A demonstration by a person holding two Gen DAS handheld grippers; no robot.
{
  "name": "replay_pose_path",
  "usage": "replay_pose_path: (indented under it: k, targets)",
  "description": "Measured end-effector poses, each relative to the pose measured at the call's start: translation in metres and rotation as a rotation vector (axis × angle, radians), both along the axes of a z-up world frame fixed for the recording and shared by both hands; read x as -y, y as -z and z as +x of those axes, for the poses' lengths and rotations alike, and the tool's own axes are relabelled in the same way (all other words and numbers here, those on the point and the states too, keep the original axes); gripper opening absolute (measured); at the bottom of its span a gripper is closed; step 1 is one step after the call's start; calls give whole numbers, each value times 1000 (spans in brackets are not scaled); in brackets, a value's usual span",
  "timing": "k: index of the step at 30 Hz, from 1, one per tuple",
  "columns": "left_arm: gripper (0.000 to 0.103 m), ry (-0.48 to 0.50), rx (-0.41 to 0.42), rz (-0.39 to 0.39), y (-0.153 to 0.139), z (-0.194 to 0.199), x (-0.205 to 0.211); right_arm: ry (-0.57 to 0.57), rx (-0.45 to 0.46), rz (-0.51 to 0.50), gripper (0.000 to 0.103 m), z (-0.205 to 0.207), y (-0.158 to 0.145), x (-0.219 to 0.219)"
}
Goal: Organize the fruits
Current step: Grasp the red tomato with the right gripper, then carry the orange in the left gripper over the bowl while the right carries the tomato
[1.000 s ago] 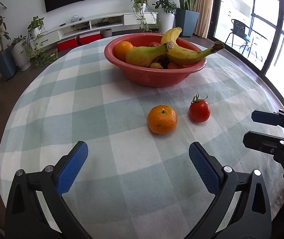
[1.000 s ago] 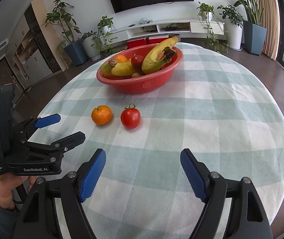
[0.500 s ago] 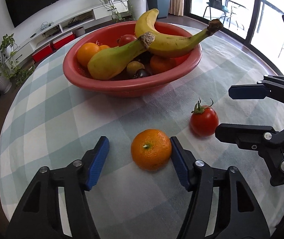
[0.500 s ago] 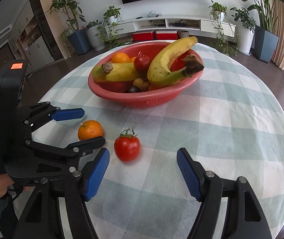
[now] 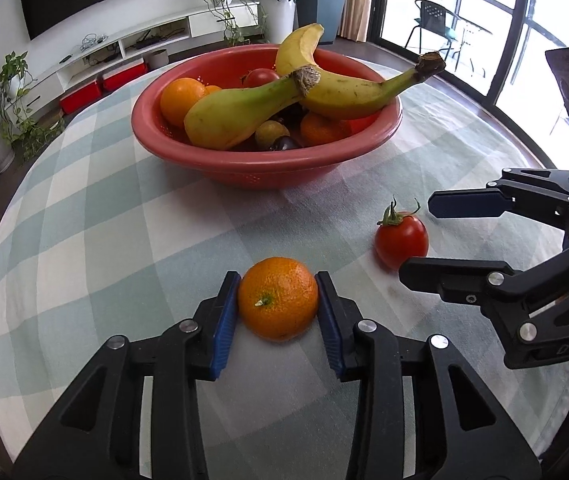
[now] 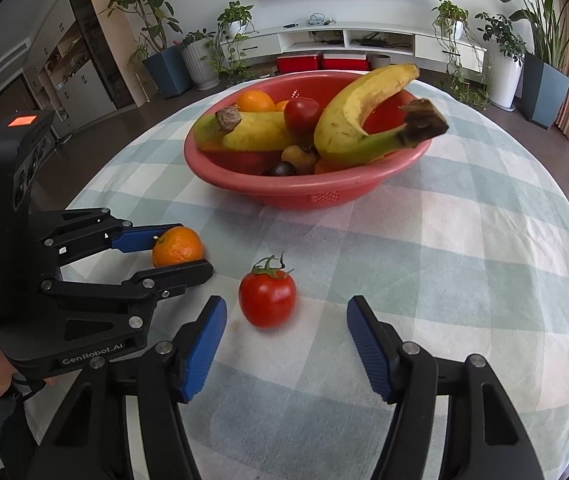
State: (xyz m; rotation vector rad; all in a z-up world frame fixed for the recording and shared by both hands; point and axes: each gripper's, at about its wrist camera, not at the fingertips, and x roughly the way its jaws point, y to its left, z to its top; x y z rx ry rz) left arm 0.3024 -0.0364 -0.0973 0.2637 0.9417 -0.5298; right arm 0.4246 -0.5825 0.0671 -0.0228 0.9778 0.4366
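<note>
The left gripper (image 5: 278,306) is closing on the round orange mandarin (image 5: 279,304) lying on the checked-cloth counter (image 5: 96,240); its blue pads touch both sides. The right gripper (image 6: 286,338) is also closing, its pads not yet touching the red stemmed tomato (image 6: 267,298) between them. Next, I think, both fruits must be lifted into the red plastic bowl (image 5: 244,170).

Left gripper (image 5: 278,306) angled down, jaws closing, pads already pressing an orange between them. Right gripper (image 6: 286,338) beside it, also angled down, jaws narrowing, touching nothing.
</note>
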Motion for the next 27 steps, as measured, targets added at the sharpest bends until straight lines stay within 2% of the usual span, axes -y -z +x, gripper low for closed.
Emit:
replay_pose_path:
  k: [7,19,27]
  targets:
    - [35,-43,-11,-27,1,0,-28,-30,-7,-13,55,4,4,-11]
    - [35,-68,-26,-67,0,-16,-40,-39,-10,-56,35,6,6,-22]
    - [35,-82,-28,-112,-6,-36,-40,-21,-9,-17,34,-3,-1,-15]
